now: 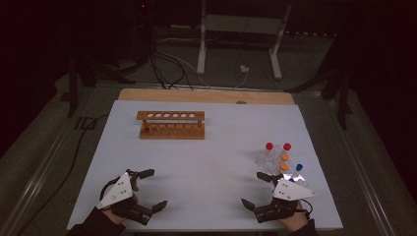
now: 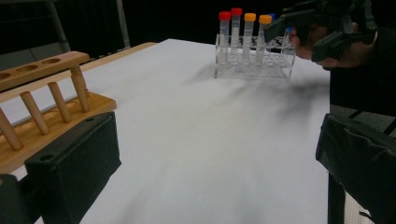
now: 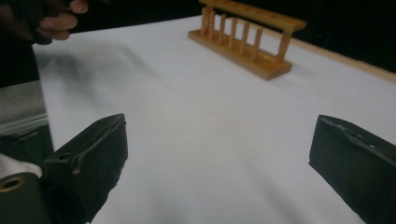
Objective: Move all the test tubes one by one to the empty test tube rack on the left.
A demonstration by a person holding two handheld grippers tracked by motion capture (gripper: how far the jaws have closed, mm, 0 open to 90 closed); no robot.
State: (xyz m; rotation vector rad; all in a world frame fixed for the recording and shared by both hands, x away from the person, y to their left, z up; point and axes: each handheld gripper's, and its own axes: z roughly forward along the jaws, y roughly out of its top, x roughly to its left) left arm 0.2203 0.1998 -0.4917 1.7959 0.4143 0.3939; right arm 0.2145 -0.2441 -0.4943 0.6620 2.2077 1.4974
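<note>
Your left gripper (image 1: 150, 189) rests at the near left of the white table sheet (image 1: 206, 162), jaws spread wide with nothing between them. Your right gripper (image 1: 256, 189) sits at the near right, jaws likewise spread and empty. Just beyond the right gripper, nearly touching its far jaw, stands the clear plastic rack (image 1: 275, 160) of capped tubes: two red caps (image 1: 269, 146), two orange, one blue. Well ahead of the left gripper, toward the far side, the empty wooden six-hole test-tube rack (image 1: 171, 124) stands upright.
</note>
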